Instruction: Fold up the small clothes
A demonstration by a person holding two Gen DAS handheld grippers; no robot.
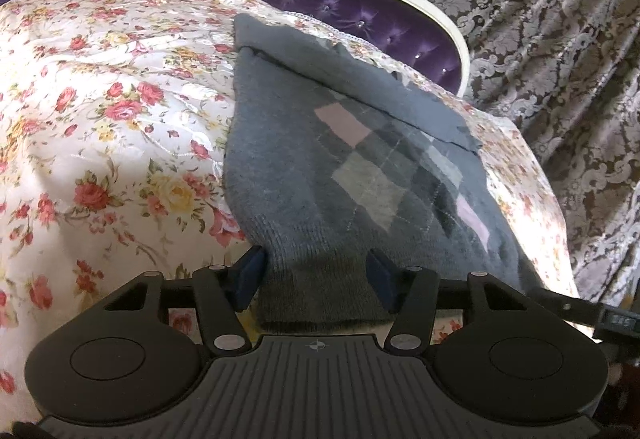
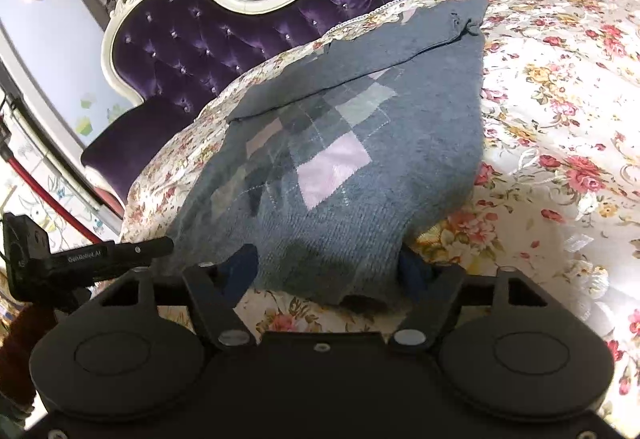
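Observation:
A grey knitted sweater (image 1: 320, 167) with pink and pale argyle diamonds lies flat on a floral bedspread (image 1: 100, 119). Its far part is folded over in a band. In the left wrist view my left gripper (image 1: 316, 277) stands with its blue pads either side of the ribbed hem's near left corner; the cloth lies flat between them, not pinched. In the right wrist view the same sweater (image 2: 340, 143) drapes its near right hem corner over my right gripper (image 2: 328, 273), whose fingers stand apart with the knit between them and the right pad partly hidden.
A purple tufted headboard (image 2: 240, 27) with a white frame runs behind the bed, and patterned curtains (image 1: 540, 39) hang beyond it. The floral bedspread (image 2: 560, 119) spreads wide to the sides of the sweater. The other gripper's black body (image 2: 80, 263) shows at the left edge.

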